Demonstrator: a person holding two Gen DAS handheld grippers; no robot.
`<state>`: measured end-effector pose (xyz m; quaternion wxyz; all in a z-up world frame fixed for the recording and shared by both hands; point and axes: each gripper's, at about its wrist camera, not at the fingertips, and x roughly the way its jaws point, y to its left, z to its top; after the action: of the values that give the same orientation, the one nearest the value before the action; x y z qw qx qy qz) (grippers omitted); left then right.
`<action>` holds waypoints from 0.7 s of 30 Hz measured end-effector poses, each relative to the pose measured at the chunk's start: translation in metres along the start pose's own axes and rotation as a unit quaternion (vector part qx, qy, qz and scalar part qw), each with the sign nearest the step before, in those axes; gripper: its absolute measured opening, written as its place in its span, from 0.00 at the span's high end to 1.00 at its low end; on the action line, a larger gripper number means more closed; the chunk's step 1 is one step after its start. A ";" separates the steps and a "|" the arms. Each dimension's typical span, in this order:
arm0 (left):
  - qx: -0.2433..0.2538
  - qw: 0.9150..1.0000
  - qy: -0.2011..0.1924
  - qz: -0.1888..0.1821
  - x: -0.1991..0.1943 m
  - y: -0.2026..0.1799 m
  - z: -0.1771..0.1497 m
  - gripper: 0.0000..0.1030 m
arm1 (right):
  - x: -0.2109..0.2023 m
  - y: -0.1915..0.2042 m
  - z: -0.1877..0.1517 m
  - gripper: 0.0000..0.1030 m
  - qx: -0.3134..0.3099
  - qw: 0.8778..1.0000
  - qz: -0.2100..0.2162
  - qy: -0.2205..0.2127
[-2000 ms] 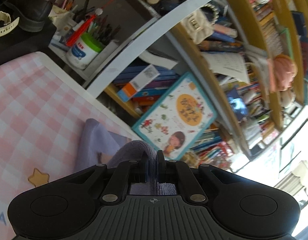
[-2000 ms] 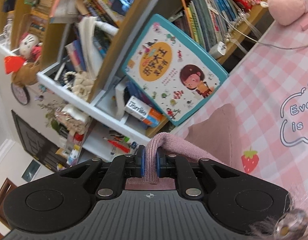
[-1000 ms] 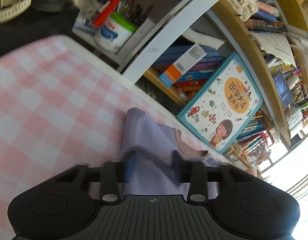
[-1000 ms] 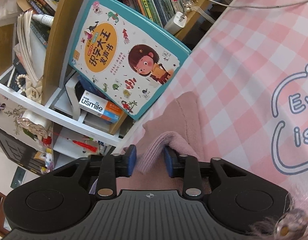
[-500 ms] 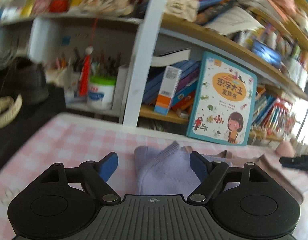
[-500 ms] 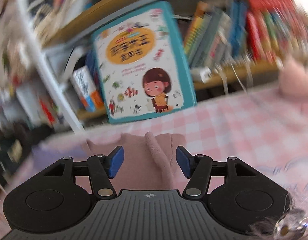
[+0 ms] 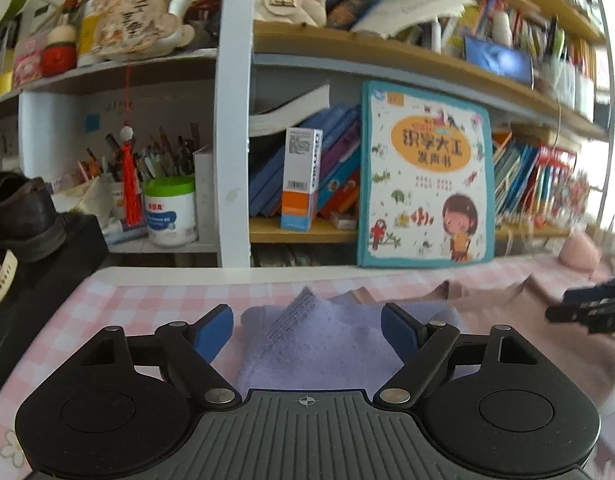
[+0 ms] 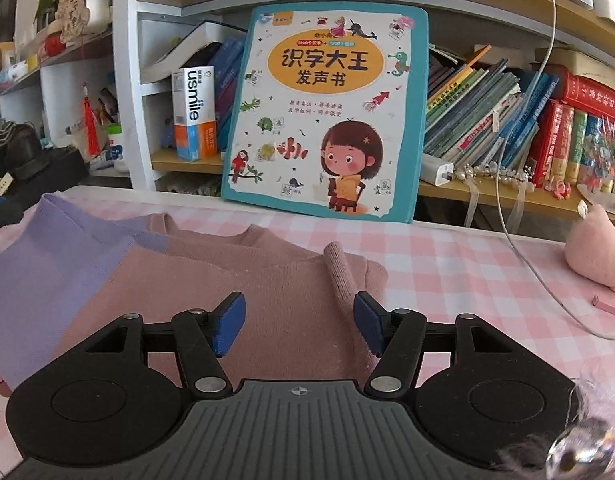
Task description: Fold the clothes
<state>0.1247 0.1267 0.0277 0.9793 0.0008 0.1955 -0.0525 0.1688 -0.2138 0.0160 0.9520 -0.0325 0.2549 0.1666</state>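
A pink checked tablecloth (image 8: 447,280) stretches ahead of both pairs of fingers, and on it lies the two-tone knitted sweater (image 8: 235,280), pink on one half and lilac on the other, spread beneath and just beyond the fingertips in both views. Behind it a picture book (image 8: 323,112) leans against the bookshelf (image 7: 231,120), well beyond the fingers. The right gripper (image 8: 299,322) hovers with its fingers spread wide and nothing between them, the pink panel lying under the gap and a ribbed cuff (image 8: 339,272) standing up just ahead of the outer finger. The left gripper (image 7: 307,332) is equally wide open and empty, over the lilac half, with a ribbed edge (image 7: 291,314) rising just beyond its inner finger. The knit looks soft, light and limp, so it should drape and sag when lifted and may stretch if pulled by one point. The thicker ribbed hems and cuffs seem the surest places to pinch, one gripper to each side, so the fold stays even.
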 end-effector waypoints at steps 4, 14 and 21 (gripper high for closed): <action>0.001 1.000 0.008 0.010 0.008 -0.001 -0.002 0.19 | 0.007 -0.004 -0.002 0.47 0.005 1.000 -0.017 0.001; 0.001 0.999 0.036 0.023 0.035 -0.006 -0.004 0.19 | 0.023 -0.027 -0.002 0.74 0.051 0.997 -0.064 0.011; 0.023 0.997 0.054 0.043 0.036 -0.003 -0.018 0.20 | 0.016 -0.038 -0.007 0.73 0.105 0.992 -0.069 0.002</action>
<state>0.1501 0.1201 -0.0028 0.9684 0.0345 0.2464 -0.0147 0.1910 -0.2463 0.0011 0.9589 0.0501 0.2697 0.0732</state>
